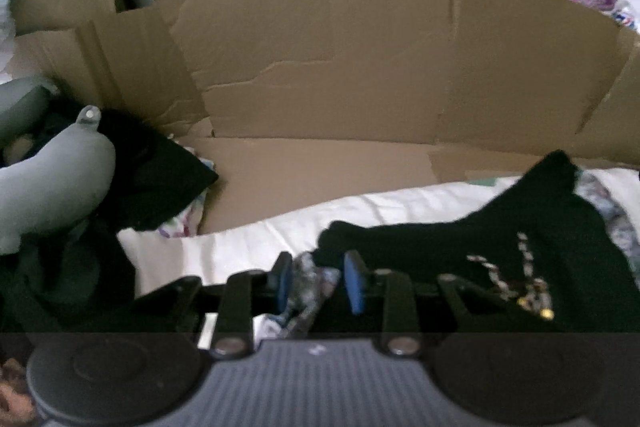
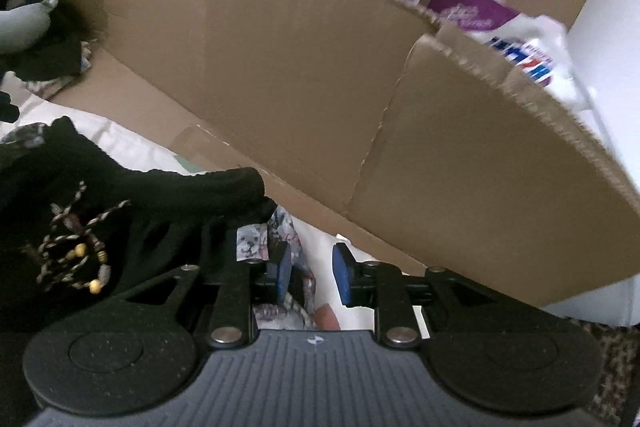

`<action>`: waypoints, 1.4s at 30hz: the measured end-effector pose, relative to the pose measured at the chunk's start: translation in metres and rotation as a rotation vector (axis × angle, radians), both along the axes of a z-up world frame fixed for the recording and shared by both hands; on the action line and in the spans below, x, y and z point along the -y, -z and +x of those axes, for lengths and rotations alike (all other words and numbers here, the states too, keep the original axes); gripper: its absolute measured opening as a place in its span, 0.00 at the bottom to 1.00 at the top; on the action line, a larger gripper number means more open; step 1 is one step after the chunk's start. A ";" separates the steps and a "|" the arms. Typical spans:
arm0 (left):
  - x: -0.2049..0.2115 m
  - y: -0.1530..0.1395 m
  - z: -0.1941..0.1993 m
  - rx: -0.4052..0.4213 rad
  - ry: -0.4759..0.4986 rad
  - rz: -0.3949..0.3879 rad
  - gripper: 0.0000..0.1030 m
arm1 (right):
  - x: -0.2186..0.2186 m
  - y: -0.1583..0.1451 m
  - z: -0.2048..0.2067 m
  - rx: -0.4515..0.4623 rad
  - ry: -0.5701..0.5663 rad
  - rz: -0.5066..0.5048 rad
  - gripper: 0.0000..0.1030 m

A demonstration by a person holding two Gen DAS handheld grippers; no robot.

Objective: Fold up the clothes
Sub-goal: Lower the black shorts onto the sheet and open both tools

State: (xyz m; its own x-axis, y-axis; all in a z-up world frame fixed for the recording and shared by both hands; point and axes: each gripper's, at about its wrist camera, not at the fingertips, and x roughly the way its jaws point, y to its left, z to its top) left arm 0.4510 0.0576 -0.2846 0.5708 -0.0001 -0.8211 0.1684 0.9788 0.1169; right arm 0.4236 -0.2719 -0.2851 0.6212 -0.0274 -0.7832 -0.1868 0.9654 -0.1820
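Because its blue pads stand apart around a bunch of floral fabric (image 1: 310,287), the left gripper (image 1: 316,281) looks poised to pinch, not yet clenched. The right gripper (image 2: 309,275) is likewise spread, the same print at its left pad. Beside both lies a black garment (image 1: 460,247) with braided cords; beyond, a cardboard wall (image 1: 340,67).

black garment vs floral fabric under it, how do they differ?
The black garment is plain dark with a braided, beaded cord; the floral fabric is pale and printed. The black garment lies on top, bunched; the floral fabric peeks out beneath, between the pads of the left tool and right tool. Both rest on the white bedding.
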 end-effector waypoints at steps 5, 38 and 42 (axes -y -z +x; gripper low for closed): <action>0.020 -0.027 -0.021 -0.023 0.027 0.019 0.31 | 0.000 -0.031 -0.024 0.005 -0.016 0.018 0.29; 0.181 -0.293 -0.182 -0.066 0.111 -0.058 0.39 | 0.081 -0.324 -0.279 0.028 -0.015 0.148 0.36; 0.197 -0.293 -0.215 -0.082 0.153 -0.049 0.39 | 0.092 -0.326 -0.309 0.028 0.002 0.145 0.36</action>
